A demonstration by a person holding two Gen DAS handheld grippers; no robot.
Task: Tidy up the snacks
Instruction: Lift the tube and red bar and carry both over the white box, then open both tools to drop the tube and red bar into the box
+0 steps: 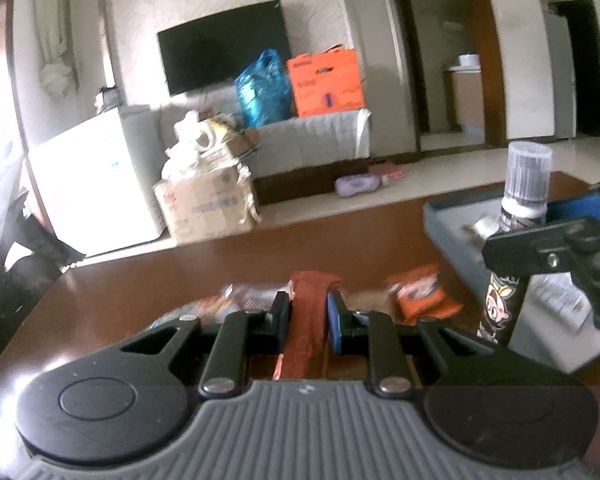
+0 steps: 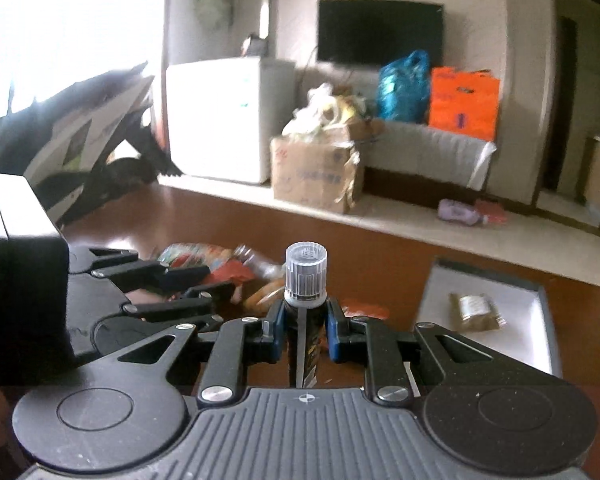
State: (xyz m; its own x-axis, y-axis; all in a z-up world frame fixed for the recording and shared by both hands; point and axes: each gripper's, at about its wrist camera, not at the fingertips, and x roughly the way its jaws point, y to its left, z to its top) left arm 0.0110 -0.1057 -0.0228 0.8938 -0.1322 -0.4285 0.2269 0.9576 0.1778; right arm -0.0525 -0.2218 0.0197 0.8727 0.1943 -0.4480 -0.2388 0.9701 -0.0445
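Snack packet (image 2: 477,311) inside grey tray (image 2: 548,300), bottle (image 2: 305,308) between right fingers (image 2: 337,330)

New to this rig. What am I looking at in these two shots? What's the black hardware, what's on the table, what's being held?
No robot here: a person carries a handheld two-finger gripper in each hand, each with a fisheye camera looking along its fingers. In the left view, the left gripper is shut on a red-orange snack packet. In the right view, the right gripper clamps a tall dark tube with a clear cap. On the brown table lie a pile of loose snacks and a grey tray holding one brown packet.
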